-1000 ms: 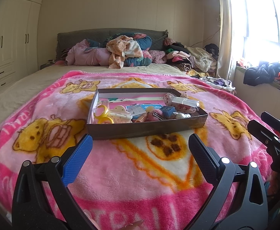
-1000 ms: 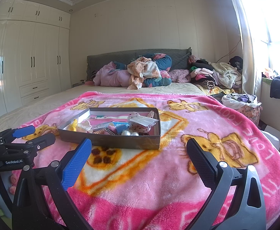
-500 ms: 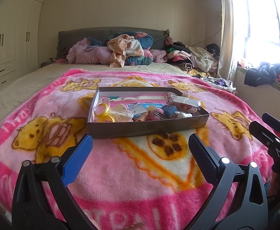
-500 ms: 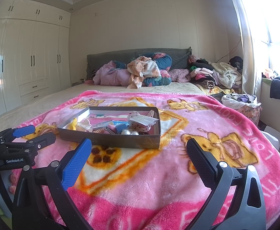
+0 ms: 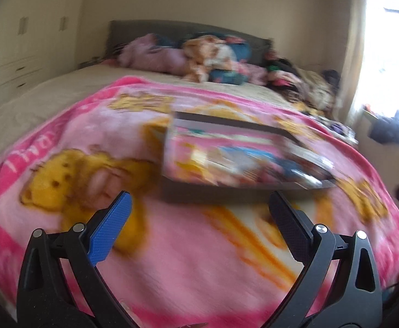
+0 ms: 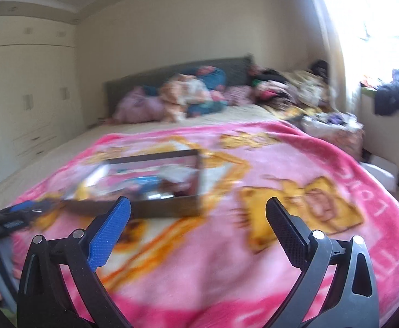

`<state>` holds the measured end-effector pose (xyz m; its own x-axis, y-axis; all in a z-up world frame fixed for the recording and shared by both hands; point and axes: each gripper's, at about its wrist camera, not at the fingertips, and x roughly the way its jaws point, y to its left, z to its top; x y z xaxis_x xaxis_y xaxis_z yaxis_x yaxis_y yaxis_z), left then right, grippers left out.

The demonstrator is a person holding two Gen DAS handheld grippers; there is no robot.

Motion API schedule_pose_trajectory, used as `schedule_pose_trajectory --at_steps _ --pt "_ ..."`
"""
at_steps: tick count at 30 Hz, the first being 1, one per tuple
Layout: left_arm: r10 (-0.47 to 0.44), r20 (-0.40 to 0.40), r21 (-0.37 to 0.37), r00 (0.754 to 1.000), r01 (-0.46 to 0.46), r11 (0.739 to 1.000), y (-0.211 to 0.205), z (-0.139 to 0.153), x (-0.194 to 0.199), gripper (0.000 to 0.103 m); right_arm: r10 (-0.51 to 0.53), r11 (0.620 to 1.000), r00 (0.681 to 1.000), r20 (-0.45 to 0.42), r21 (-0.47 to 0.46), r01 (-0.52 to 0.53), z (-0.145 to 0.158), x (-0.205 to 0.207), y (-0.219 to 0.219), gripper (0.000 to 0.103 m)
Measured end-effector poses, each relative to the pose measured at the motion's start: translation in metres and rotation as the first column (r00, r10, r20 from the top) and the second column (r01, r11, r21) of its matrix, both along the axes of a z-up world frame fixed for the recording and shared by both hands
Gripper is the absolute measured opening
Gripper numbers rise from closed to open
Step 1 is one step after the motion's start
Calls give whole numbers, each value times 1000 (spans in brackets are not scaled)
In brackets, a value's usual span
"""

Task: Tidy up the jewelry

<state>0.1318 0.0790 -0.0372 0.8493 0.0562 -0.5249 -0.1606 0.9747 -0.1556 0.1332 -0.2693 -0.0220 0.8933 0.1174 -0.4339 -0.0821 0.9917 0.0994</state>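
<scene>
Fluffy pink blanket (image 5: 199, 259), shallow rectangular cardboard tray (image 5: 235, 188), both tools (image 5: 199, 209) (image 6: 198, 213) released.

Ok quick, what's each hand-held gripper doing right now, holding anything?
Left hand-held gripper: open, holding nothing, short of the box.
Right hand-held gripper: open, holding nothing, above the blanket.
</scene>
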Motion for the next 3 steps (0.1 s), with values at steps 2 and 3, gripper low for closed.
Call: schedule_pose_trajectory --at_steps 2,3 --pt "84 -42 15 996 -84 996 36 -2 28 92 -107 994 992 -67 -30 105 -4 30 -27 97" --pt "119 -63 18 991 -118 993 52 -4 40 92 -164 986 981 -105 -43 160 -9 45 -43 97"
